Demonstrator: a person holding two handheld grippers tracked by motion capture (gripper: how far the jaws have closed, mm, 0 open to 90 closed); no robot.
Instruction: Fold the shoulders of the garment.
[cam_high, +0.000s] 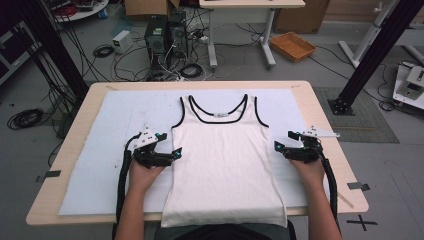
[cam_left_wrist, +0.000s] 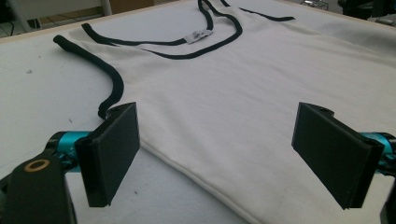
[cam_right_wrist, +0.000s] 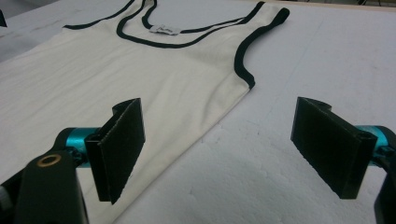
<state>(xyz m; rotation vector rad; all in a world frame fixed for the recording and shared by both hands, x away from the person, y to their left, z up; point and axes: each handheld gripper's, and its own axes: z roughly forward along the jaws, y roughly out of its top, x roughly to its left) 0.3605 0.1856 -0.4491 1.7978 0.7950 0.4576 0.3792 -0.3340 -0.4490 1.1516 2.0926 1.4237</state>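
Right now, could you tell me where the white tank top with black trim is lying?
In the high view, the white tank top with black trim lies flat mid-table on the white sheet, between the left gripper and right gripper.

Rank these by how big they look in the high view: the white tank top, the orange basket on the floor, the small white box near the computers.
1. White tank top, by far the largest.
2. Orange basket.
3. Small white box, the smallest.

The basket and box sit farther from the camera, so they look smaller than they are; the order seems safe all the same.
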